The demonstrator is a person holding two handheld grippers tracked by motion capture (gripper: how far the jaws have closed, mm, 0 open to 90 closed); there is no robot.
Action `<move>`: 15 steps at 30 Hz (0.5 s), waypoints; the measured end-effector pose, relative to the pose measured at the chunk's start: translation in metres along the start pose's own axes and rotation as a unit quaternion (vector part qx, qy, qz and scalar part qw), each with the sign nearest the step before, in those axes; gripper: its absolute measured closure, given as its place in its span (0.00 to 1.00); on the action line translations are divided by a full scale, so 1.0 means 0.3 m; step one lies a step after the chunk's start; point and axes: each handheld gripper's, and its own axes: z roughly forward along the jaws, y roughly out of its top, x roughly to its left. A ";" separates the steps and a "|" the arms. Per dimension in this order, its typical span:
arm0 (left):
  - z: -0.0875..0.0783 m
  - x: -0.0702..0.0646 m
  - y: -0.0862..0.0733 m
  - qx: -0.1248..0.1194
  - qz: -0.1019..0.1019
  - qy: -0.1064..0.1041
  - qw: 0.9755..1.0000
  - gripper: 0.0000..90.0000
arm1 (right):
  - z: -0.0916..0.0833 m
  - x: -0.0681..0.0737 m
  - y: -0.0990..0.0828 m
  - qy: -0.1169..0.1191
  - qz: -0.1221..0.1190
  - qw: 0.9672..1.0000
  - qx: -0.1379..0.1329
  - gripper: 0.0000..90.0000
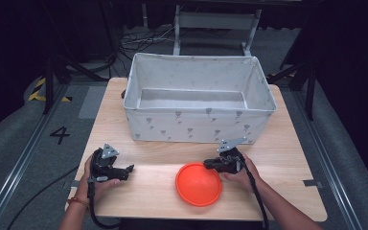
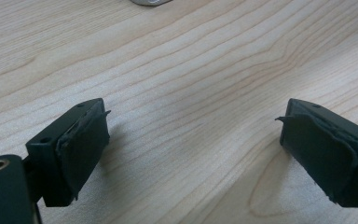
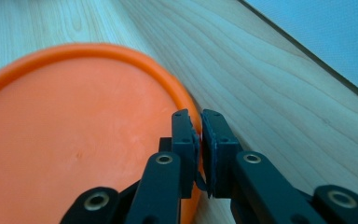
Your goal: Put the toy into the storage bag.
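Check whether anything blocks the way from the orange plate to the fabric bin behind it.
Nothing visible does. The right gripper is shut on the orange plate rim; only bare table lies between it and the fabric bin, whose near wall must be cleared.

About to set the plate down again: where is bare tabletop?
Free: the strip between fabric bin and orange plate, and the wood between left gripper and plate. Crowded: the plate's right rim, pinched by the right gripper.

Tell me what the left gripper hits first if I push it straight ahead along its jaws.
Probably the orange plate: the left gripper points right across bare table toward it, though height is unclear.
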 end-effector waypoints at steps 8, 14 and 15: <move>0.001 0.001 0.001 -0.001 0.001 -0.001 1.000 0.09 | -0.010 0.019 0.008 -0.005 -0.003 1.000 0.001 0.60; 0.001 0.001 0.001 -0.001 0.001 -0.002 1.000 0.09 | 0.029 0.065 -0.001 0.000 -0.015 0.999 0.032 0.25; 0.001 0.001 0.000 -0.001 0.002 -0.002 1.000 0.09 | 0.030 0.069 -0.001 0.007 -0.018 0.999 0.034 0.24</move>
